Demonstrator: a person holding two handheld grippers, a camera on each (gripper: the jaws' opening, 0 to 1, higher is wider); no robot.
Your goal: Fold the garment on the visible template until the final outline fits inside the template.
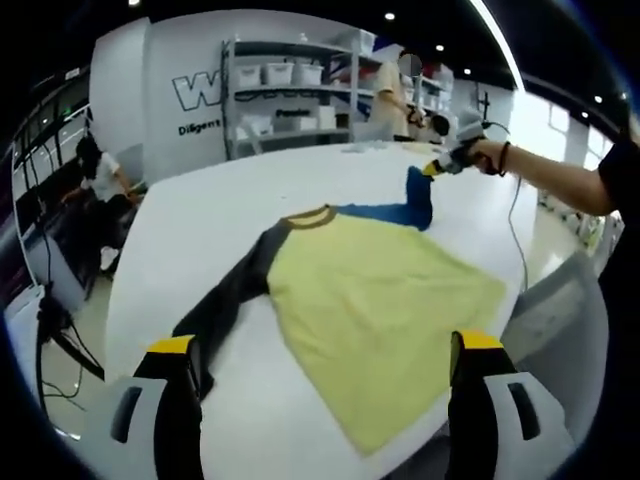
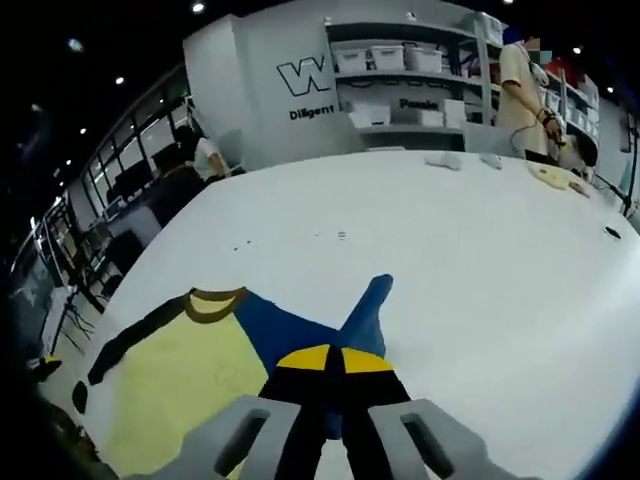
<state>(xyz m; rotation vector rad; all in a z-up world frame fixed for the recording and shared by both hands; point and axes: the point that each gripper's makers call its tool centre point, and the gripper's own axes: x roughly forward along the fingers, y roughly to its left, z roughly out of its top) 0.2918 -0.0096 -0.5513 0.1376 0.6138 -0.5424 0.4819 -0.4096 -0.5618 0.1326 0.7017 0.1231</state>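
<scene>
A lab or robotics workspace, large and open. Past the fingers stands a metal shelf stacked with white bins, against a grey wall bearing big logo letters. Recessed spot lights dot a dark ceiling. A wide white table runs ahead of the fingers; people work at other stations beyond it.
</scene>
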